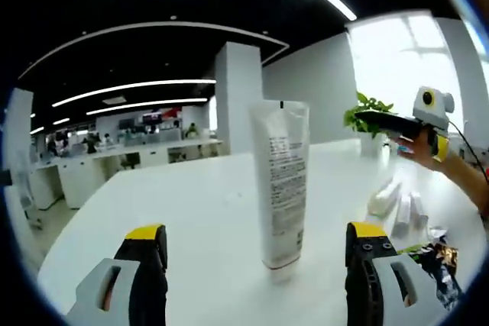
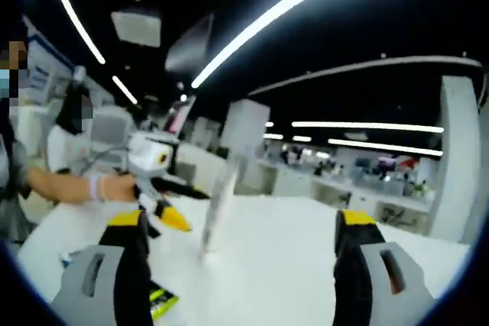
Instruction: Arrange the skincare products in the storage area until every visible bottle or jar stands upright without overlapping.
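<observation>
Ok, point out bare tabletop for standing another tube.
Free: the white table left of the upright tube, out to its far edge. Crowded: the right side, where lying tubes and a crumpled wrapper sit near the right tongs.

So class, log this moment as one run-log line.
left gripper: open, straddling upright tube | right gripper: open, raised | lying tubes: not yet stood | table: white

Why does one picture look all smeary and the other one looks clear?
The left gripper view is sharp: the print on the standing tube reads as lines. The right gripper view is blurred, so that tube smears. Both views bend the ceiling lights into curves.
</observation>
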### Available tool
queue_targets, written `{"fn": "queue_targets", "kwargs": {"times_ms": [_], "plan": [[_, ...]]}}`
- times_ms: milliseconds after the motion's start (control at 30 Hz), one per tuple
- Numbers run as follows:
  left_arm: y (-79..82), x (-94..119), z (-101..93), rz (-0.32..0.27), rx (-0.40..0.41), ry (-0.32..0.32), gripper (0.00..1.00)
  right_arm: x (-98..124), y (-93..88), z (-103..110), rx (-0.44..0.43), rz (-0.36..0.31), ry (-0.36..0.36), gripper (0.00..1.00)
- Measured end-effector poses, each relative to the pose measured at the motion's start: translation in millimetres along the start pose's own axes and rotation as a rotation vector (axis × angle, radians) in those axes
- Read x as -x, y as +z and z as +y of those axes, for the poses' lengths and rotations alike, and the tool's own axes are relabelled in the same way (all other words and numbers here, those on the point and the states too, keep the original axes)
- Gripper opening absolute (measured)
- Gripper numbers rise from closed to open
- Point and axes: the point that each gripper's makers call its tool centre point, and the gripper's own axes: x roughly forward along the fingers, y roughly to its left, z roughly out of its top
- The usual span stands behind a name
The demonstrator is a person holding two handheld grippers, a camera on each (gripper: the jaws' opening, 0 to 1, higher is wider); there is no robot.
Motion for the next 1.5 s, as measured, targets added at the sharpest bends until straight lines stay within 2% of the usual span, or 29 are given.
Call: {"fn": "queue_targets", "kwargs": {"times_ms": [33, 100, 133, 233, 300, 333, 400, 567, 633, 700, 767, 833, 867, 900, 933, 967, 1100, 1133, 1200, 1333, 1433, 1500], "plan": [[-0.5, -0.6, 1.1, 0.000, 0.007, -0.003, 1.00, 12.1, 3.8, -4.0, 0.038, -0.015, -0.009, 0.97], [-1.9, -1.7, -0.2, 0.003, 0.017, -0.020, 1.00, 31.4, 19.0, -8.8, 0.008, -0.130, -0.021, 0.97], [-2.4, -2.3, -0.4, 0.003, 0.025, -0.026, 1.00, 40.0, 20.4, -14.0, -0.007, -0.140, -0.033, 0.97], [-2.7, -3.4, -0.6, 0.001, 0.047, -0.037, 1.00, 65.8, 13.1, -37.2, 0.023, -0.082, -0.089, 0.92], [-3.1, -4.1, -0.6, 0.000, 0.055, -0.040, 1.00, 80.7, 11.2, -52.4, 0.019, -0.102, -0.137, 0.90], [-3.1, -4.9, 0.7, -0.002, 0.057, -0.041, 1.00, 90.4, 7.3, -63.0, -0.020, -0.118, -0.156, 0.88], [-4.2, -6.8, 1.6, -0.001, 0.059, -0.048, 1.00, 100.0, -6.5, -75.3, -0.082, -0.093, -0.164, 0.88], [-11.7, -11.3, 5.0, 0.016, 0.083, -0.064, 0.99, 122.7, -45.1, -85.4, -0.185, -0.048, -0.118, 0.83], [-13.2, -11.4, 7.6, 0.019, 0.100, -0.067, 0.98, 131.4, -44.9, -89.7, -0.284, -0.114, -0.105, 0.83], [-12.9, -10.5, 9.0, 0.014, 0.114, -0.068, 0.98, 141.4, -50.8, -99.2, -0.344, -0.144, -0.135, 0.82], [-12.4, -9.1, 10.5, 0.003, 0.134, -0.067, 0.97, 148.4, -67.4, -109.6, -0.385, -0.114, -0.180, 0.81], [-12.0, -8.8, 10.4, -0.005, 0.147, -0.075, 0.96, 153.7, -89.8, -112.2, -0.400, -0.034, -0.206, 0.79], [-11.7, -9.1, 10.2, -0.010, 0.152, -0.077, 0.95, 154.9, -100.4, -108.4, -0.390, 0.004, -0.201, 0.77], [-11.5, -9.4, 10.3, -0.014, 0.159, -0.080, 0.95, 155.2, -105.4, -108.4, -0.392, 0.009, -0.199, 0.75], [-11.9, -10.0, 9.8, -0.014, 0.164, -0.081, 0.95, 156.1, -114.6, -103.7, -0.391, 0.052, -0.181, 0.72], [-12.3, -10.0, 9.8, -0.013, 0.166, -0.081, 0.95, 156.3, -119.7, -102.5, -0.390, 0.067, -0.176, 0.71], [-14.1, -11.0, 11.2, -0.006, 0.156, -0.079, 0.94, 153.8, -129.7, -80.3, -0.389, 0.153, -0.073, 0.78], [-13.9, -10.9, 9.5, -0.009, 0.152, -0.087, 0.94, 153.2, -131.6, -79.1, -0.371, 0.167, -0.073, 0.78], [-13.7, -10.6, 6.8, -0.011, 0.151, -0.095, 0.94, 152.4, -133.5, -80.6, -0.346, 0.173, -0.088, 0.72], [-16.6, -9.0, 1.8, 0.004, 0.123, -0.086, 0.92, 153.6, -143.1, -83.3, -0.379, 0.194, -0.100, 0.65], [-18.0, -8.2, -0.1, 0.009, 0.106, -0.081, 0.92, 150.4, -147.5, -75.9, -0.374, 0.214, -0.066, 0.60], [-18.6, -8.0, -1.2, 0.010, 0.106, -0.085, 0.91, 147.7, -149.9, -69.6, -0.397, 0.217, -0.049, 0.62]]}}
